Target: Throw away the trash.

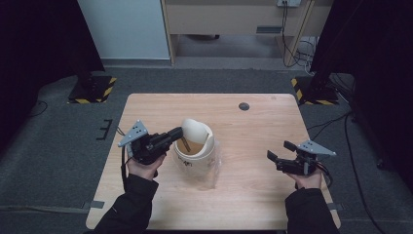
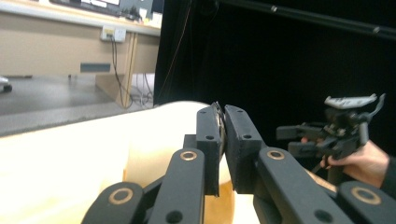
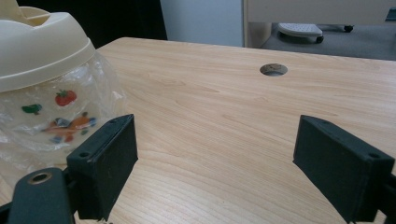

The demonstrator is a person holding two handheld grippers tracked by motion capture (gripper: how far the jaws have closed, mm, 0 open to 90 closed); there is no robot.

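A cream bin (image 1: 195,158) with a swing lid (image 1: 196,129) tilted up stands left of the table's middle, and a clear plastic bag (image 1: 217,151) hangs around its body. My left gripper (image 1: 176,133) reaches in from the left, shut on a thin edge at the lid. In the left gripper view its jaws (image 2: 222,114) are pressed together beside the cream lid (image 2: 154,135). My right gripper (image 1: 281,150) is held open near the table's right side, well apart from the bin. Between its jaws (image 3: 233,154) lies bare wood, with the bin (image 3: 37,51) and bag (image 3: 60,116) to their left.
The wooden table (image 1: 253,185) has a round cable hole (image 1: 244,106) near its far edge, the same hole (image 3: 273,69) ahead of the right gripper. Black stands with striped bases (image 1: 92,90) flank the table's far corners. Grey carpet surrounds it.
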